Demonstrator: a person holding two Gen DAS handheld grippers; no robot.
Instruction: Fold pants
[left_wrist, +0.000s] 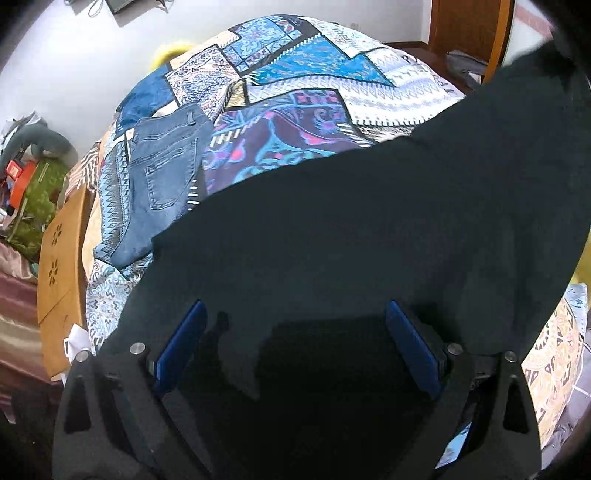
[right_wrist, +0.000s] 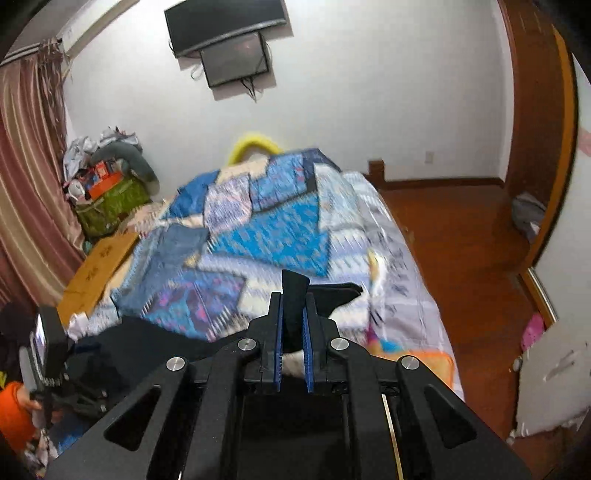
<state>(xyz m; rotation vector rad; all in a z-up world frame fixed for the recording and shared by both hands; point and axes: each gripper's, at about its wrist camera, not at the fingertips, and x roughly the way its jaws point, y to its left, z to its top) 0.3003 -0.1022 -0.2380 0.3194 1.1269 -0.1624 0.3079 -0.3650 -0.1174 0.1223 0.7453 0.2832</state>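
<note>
Black pants are stretched across the near side of a bed and rise toward the upper right in the left wrist view. My left gripper is open, its blue pads wide apart just above the black cloth. My right gripper is shut on a bunched edge of the black pants, held up above the bed. The rest of the pants trails down to the left. The left gripper's body shows at the far left of the right wrist view.
A patterned blue patchwork quilt covers the bed. Folded blue jeans lie on its left side. A wooden board sits at the bed's left edge. Clutter is piled by the curtain. Wooden floor lies right of the bed.
</note>
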